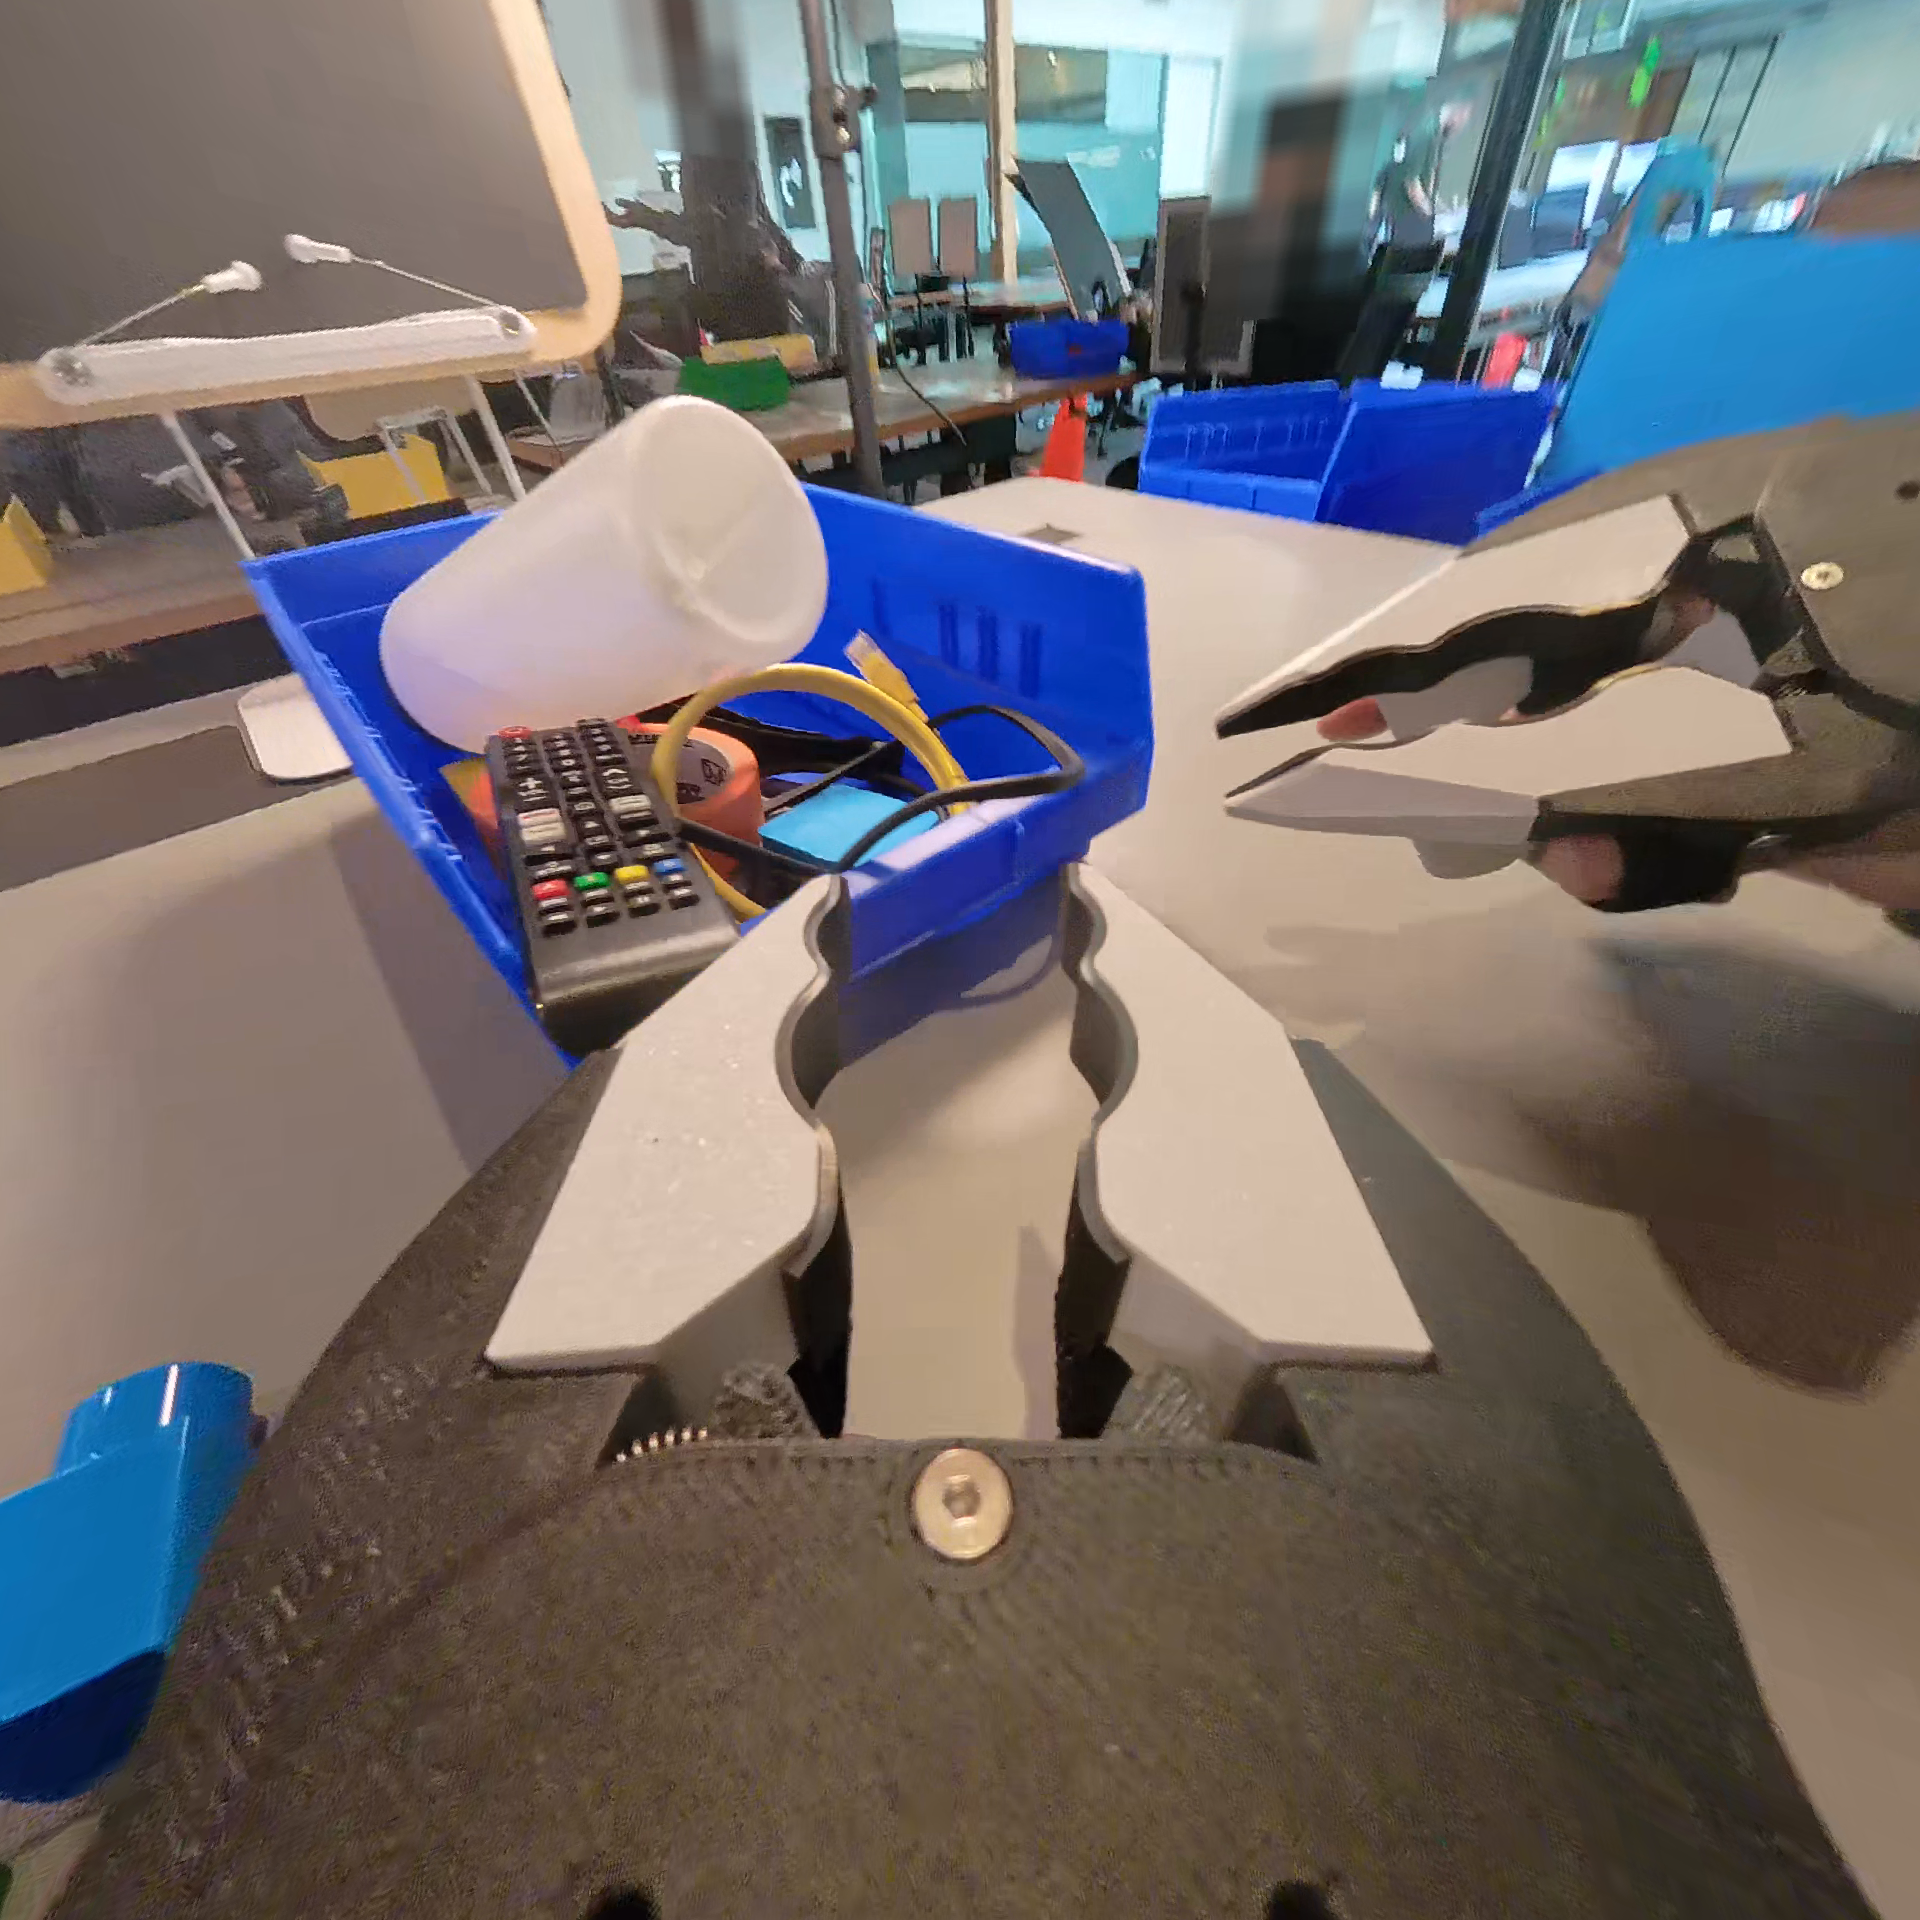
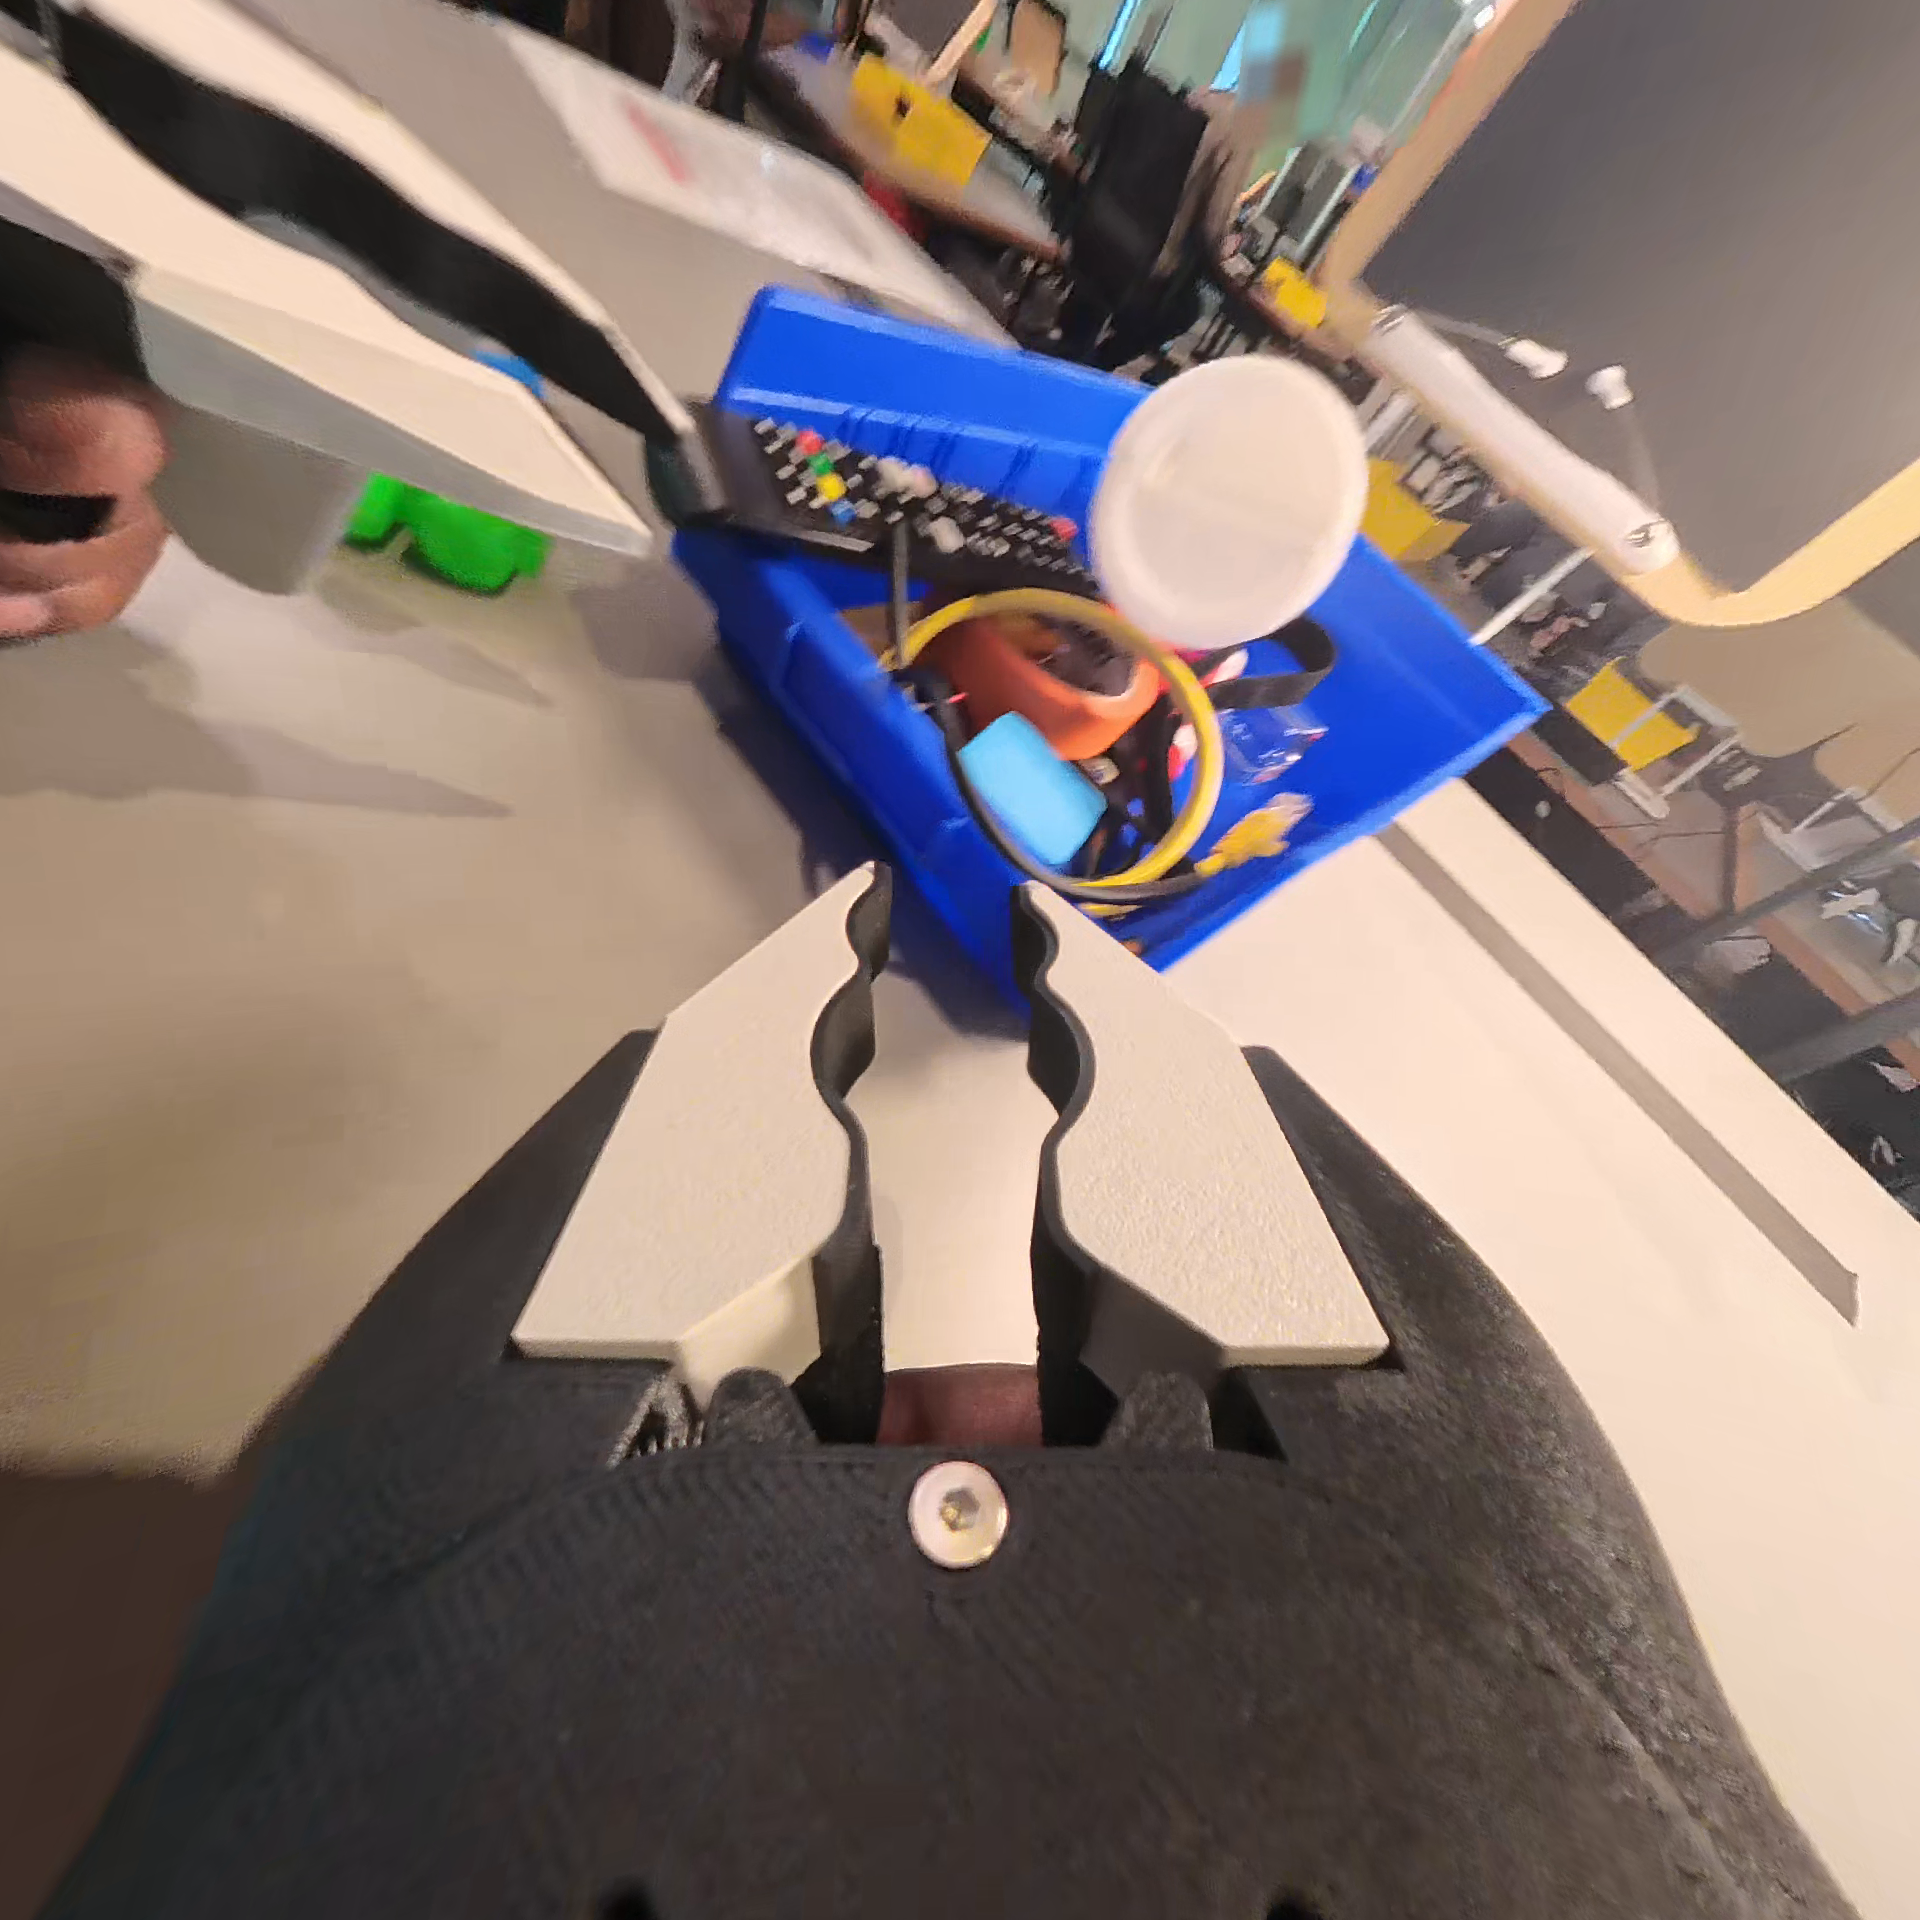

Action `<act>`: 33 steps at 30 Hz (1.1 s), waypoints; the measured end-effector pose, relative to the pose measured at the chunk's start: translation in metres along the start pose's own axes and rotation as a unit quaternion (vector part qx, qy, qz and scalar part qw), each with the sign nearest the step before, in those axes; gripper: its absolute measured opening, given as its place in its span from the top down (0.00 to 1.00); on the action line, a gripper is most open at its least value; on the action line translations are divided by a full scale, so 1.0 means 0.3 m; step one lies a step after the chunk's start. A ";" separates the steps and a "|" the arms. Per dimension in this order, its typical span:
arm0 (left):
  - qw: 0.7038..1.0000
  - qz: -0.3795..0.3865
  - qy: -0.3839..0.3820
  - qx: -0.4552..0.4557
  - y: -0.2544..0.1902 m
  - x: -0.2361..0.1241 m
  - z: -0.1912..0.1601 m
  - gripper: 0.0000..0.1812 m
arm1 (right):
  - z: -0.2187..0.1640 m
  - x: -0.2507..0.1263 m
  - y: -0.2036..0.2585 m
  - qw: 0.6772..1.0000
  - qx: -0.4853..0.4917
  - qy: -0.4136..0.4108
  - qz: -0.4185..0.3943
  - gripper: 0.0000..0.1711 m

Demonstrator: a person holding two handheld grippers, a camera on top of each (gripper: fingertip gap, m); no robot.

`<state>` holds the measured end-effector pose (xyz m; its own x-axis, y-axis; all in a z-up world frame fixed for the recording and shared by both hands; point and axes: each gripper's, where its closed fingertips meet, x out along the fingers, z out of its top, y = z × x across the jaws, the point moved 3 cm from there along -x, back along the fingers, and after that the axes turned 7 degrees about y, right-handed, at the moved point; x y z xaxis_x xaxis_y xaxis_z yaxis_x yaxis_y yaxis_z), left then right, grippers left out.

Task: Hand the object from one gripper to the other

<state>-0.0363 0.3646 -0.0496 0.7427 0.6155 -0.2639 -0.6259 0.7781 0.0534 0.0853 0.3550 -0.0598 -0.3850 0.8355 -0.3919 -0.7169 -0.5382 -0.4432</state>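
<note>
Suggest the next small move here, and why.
Probably advance the left gripper to the remote jutting from the blue bin and pinch it. Both grippers are open and empty; the right gripper hovers before the bin.

Flat pale grey table [image 1: 1299, 644], matte top, darker seam strip along one edge. Resting directly on it: open blue plastic bin [image 1: 1091, 665], heaped with mixed items; bright green plastic block [image 2: 447, 540] well apart from bin, part hidden, exact shape unclear.
</note>
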 end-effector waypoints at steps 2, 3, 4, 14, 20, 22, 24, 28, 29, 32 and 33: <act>0.999 -0.010 -0.019 -0.028 0.012 -0.010 0.013 0.78 | 0.001 -0.012 -0.046 1.000 0.015 -0.006 -0.007 0.86; 0.999 -0.015 -0.026 -0.037 0.015 -0.015 0.019 0.78 | -0.003 -0.017 -0.069 1.000 0.026 -0.006 -0.008 0.86; 0.999 -0.020 -0.031 -0.040 0.016 -0.017 0.026 0.78 | -0.013 -0.020 -0.092 0.999 0.034 -0.004 -0.008 0.86; 0.983 -0.064 0.090 0.146 -0.004 0.091 0.170 0.82 | -0.125 0.017 -0.415 0.991 -0.063 0.101 -0.064 0.86; 0.927 -0.077 0.311 0.197 0.060 0.313 0.117 0.83 | -0.173 0.160 -0.592 0.991 -0.036 0.107 -0.066 0.86; 0.915 -0.054 0.334 0.220 0.092 0.390 0.114 0.81 | -0.199 0.203 -0.615 0.992 -0.023 0.102 -0.069 0.86; 0.907 -0.068 0.343 0.235 0.090 0.452 0.115 0.85 | -0.222 0.222 -0.633 0.993 -0.012 0.086 -0.082 0.86; 0.896 -0.112 0.335 0.269 0.059 0.546 0.128 0.89 | -0.265 0.198 -0.652 0.991 -0.032 0.072 -0.111 0.86; 0.893 -0.117 0.332 0.281 0.057 0.569 0.131 0.89 | -0.273 0.187 -0.656 0.990 -0.038 0.067 -0.118 0.86; 0.882 -0.122 0.310 0.334 0.059 0.636 0.151 0.86 | -0.305 0.165 -0.663 0.990 -0.033 0.059 -0.122 0.86; 0.878 -0.120 0.304 0.351 0.064 0.653 0.158 0.87 | -0.316 0.163 -0.664 0.990 -0.031 0.058 -0.122 0.86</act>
<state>0.1084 0.5061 -0.0546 0.4349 0.4088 -0.8023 -0.0100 0.8931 0.4497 0.2645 0.4926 -0.0670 -0.1324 0.9251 -0.3558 -0.7413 -0.3307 -0.5840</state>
